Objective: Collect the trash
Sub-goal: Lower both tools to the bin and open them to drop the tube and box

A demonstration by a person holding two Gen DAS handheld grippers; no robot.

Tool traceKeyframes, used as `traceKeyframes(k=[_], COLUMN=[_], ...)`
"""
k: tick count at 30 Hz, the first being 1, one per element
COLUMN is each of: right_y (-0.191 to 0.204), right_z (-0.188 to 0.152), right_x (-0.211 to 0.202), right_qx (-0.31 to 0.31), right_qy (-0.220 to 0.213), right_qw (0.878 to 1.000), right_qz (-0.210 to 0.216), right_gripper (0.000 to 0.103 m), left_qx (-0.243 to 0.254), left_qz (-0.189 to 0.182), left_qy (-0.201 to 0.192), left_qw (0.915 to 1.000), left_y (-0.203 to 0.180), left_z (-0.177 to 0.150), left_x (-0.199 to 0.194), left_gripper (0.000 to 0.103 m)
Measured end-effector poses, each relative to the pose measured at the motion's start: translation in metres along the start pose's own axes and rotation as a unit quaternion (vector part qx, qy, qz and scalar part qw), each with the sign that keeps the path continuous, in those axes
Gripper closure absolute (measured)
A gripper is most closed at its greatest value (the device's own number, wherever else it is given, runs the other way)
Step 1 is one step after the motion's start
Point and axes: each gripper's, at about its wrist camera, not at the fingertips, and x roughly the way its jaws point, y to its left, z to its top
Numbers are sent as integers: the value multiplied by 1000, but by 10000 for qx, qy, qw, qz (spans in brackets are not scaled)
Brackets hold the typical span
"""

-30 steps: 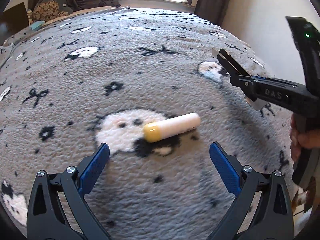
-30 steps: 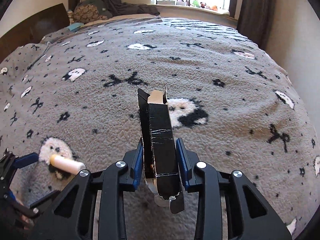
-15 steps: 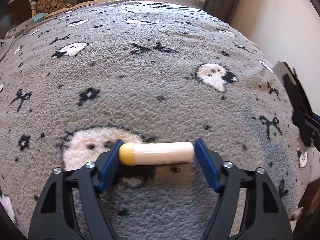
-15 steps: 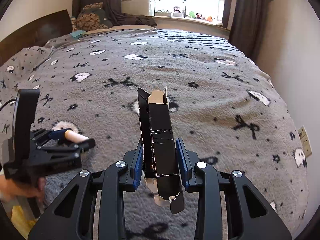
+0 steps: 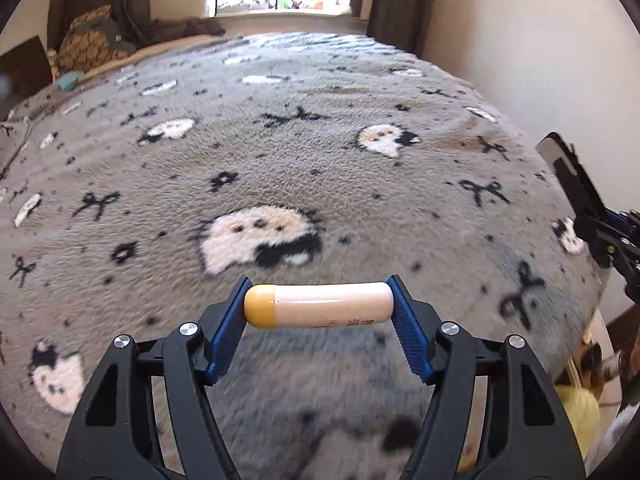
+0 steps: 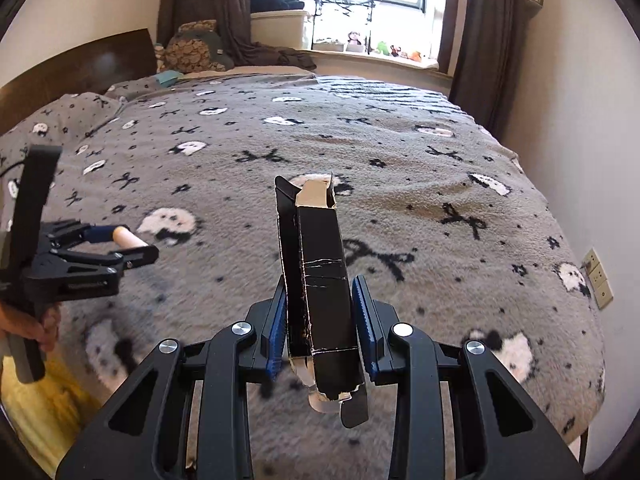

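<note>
My left gripper (image 5: 319, 306) is shut on a cream tube with a yellow cap (image 5: 316, 305), gripped end to end and held above the grey patterned blanket (image 5: 304, 168). In the right wrist view this gripper (image 6: 120, 246) is at the left with the tube (image 6: 128, 238) sticking out of it. My right gripper (image 6: 320, 320) is shut on a torn black cardboard box (image 6: 320, 272) that stands upright between the pads. The box (image 5: 572, 176) and right gripper show at the right edge of the left wrist view.
The bed's blanket fills both views. A dark headboard (image 6: 76, 68) and pillows (image 6: 192, 50) lie at the far left. A window sill (image 6: 372, 56) with curtains is at the back. A wall with a socket (image 6: 598, 278) runs along the right. Something yellow (image 5: 576, 412) lies below the bed's edge.
My left gripper closed on the tube and lifted it off the blanket, pulling back. My right gripper, still holding the box, also rose and drew back.
</note>
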Motion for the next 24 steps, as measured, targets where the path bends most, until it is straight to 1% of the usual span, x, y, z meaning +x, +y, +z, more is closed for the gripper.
traceKeyframes(k=[3,6,7,9,10,16,18,21,24], right_y=[13,27,33,45,52,88,99,116,137], right_z=[-18,-38,-47,-61,-70,-112,-123,-140,-157], right_x=[-26,-49,-56,-66,-71,-87,-87,-80,-63], right_qx=[24,107,114,93,67,73,97,112,63], right_qy=[-83,-139,-152,-164,-166,-110,-66,81,337], right_qw=[10000,9996,9993,9988,9984,9950,9938,9910,9861], right_qz=[47,216,320,451,530,992,1103,1334,1625], right_gripper=[71,71,71,71,71,71,71,71,71], left_qx=[261,480,555,612,629,524,418,328,246], left_qz=[76,165,183,171,133,52,-42,-55,-99], left_qy=[-238,-458,-523,-572,-561,-457,-382,-248,-40], left_qw=[9993,9977,9969,9963,9964,9976,9984,9991,9996], left_y=[-1,-3,-4,-4,-3,4,7,10,11], left_z=[-22,-49,-62,-79,-93,-151,-171,-193,-215], left_x=[-41,-78,-91,-104,-112,-127,-128,-122,-109], left_gripper=[38,38,38,38,38,38,38,38,38])
